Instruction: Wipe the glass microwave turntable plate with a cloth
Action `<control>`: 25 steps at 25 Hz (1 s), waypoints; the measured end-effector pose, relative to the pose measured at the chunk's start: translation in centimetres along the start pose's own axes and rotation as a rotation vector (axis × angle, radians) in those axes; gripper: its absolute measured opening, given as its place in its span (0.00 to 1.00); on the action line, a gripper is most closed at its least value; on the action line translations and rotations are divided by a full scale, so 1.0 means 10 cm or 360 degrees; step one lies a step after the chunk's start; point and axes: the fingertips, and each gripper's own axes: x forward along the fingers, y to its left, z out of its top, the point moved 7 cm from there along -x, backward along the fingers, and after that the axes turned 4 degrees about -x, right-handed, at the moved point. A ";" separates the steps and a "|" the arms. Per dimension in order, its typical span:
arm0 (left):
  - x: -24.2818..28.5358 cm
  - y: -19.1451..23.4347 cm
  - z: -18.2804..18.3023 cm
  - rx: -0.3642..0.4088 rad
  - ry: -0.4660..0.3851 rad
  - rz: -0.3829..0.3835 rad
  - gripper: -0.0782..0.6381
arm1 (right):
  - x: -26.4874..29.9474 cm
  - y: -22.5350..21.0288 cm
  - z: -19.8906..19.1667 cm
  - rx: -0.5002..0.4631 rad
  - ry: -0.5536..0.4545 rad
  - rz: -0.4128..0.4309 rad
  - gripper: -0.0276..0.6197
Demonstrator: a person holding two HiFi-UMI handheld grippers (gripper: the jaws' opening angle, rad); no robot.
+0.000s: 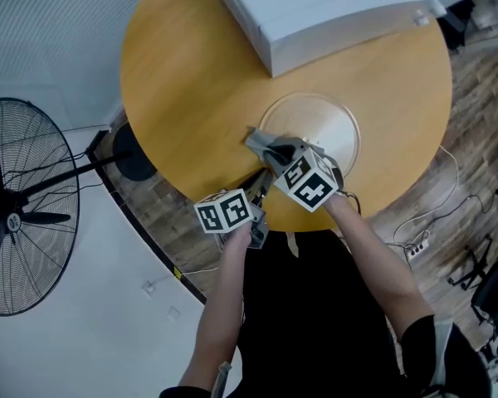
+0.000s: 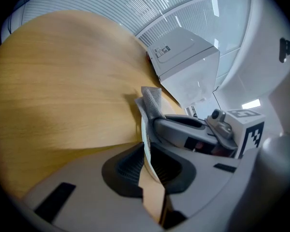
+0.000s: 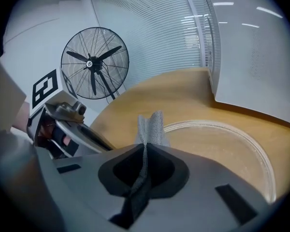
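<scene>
Round wooden table [image 1: 191, 73], clear glass turntable plate [image 3: 217, 149] near its front edge — left gripper [image 2: 147, 164] pinches its rim, right gripper [image 3: 144, 166] clamps a grey mesh cloth [image 3: 152, 127]. I'd wipe in flat circles.

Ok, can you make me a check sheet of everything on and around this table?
Surface: round wooden table, bare wood showing.
Job's things: glass plate on the table; grey cloth at its rim.
Clutter: white microwave at the table's far side.
Grippers: left gripper shut on the glass plate's rim; right gripper shut on the grey cloth.
Cables: cables and a power strip on the floor.
Surroundings: standing fan.
</scene>
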 end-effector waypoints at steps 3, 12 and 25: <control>0.00 0.00 0.00 -0.0005 -0.0003 0.0001 0.16 | -0.02 0.07 -0.06 0.0022 0.0029 0.0059 0.08; 0.00 -0.01 0.01 -0.0011 -0.0002 -0.0009 0.16 | -0.19 0.25 -0.31 0.0151 0.0123 0.0185 0.08; -0.02 0.02 0.00 -0.0010 0.0000 0.0008 0.15 | -0.52 0.33 -0.74 0.0119 0.0288 0.0221 0.08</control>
